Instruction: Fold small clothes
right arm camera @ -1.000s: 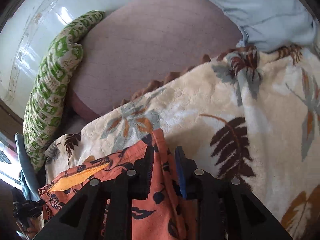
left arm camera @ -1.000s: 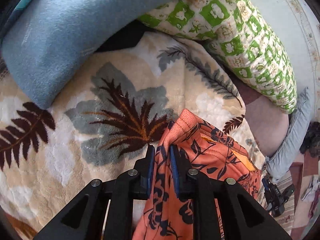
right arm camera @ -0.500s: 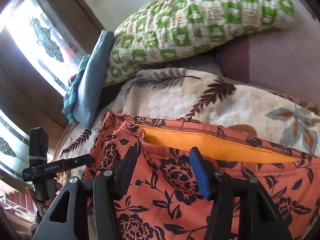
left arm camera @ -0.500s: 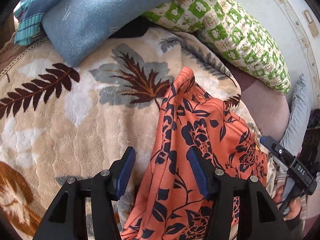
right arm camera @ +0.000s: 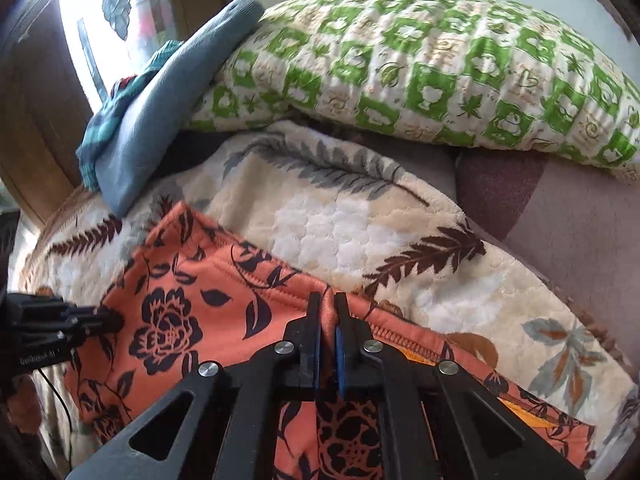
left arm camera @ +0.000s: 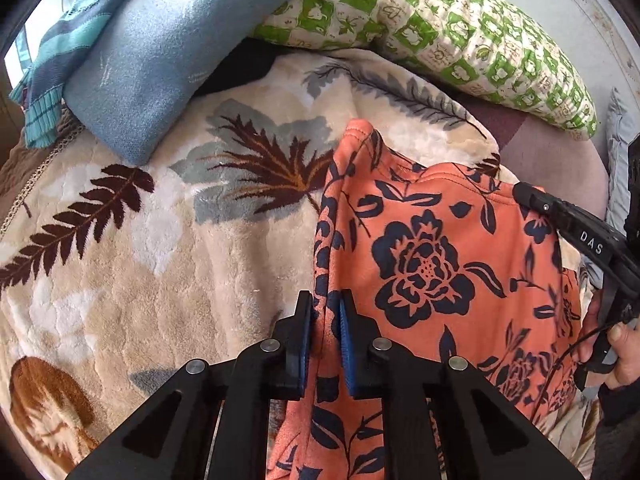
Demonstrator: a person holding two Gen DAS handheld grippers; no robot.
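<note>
An orange garment with dark blue flowers [left arm camera: 424, 264] lies spread on a cream blanket with a leaf print [left arm camera: 160, 248]. My left gripper [left arm camera: 325, 304] is shut on the garment's left edge, low in the left wrist view. My right gripper [right arm camera: 327, 304] is shut on the stitched hem of the garment [right arm camera: 192, 312], low in the middle of the right wrist view. The right gripper also shows in the left wrist view [left arm camera: 576, 232] at the garment's right edge, and the left gripper shows in the right wrist view [right arm camera: 60, 320] at the far left.
A green and white patterned pillow [left arm camera: 440, 36] lies behind the blanket. A folded blue cloth [left arm camera: 152, 64] and a teal striped cloth [left arm camera: 56, 60] lie at the back left. A mauve sheet [right arm camera: 560, 216] shows to the right.
Both grippers were open over the garment half a second ago. Both have since shut on its edges. A second ago both were shut on it in another spot.
</note>
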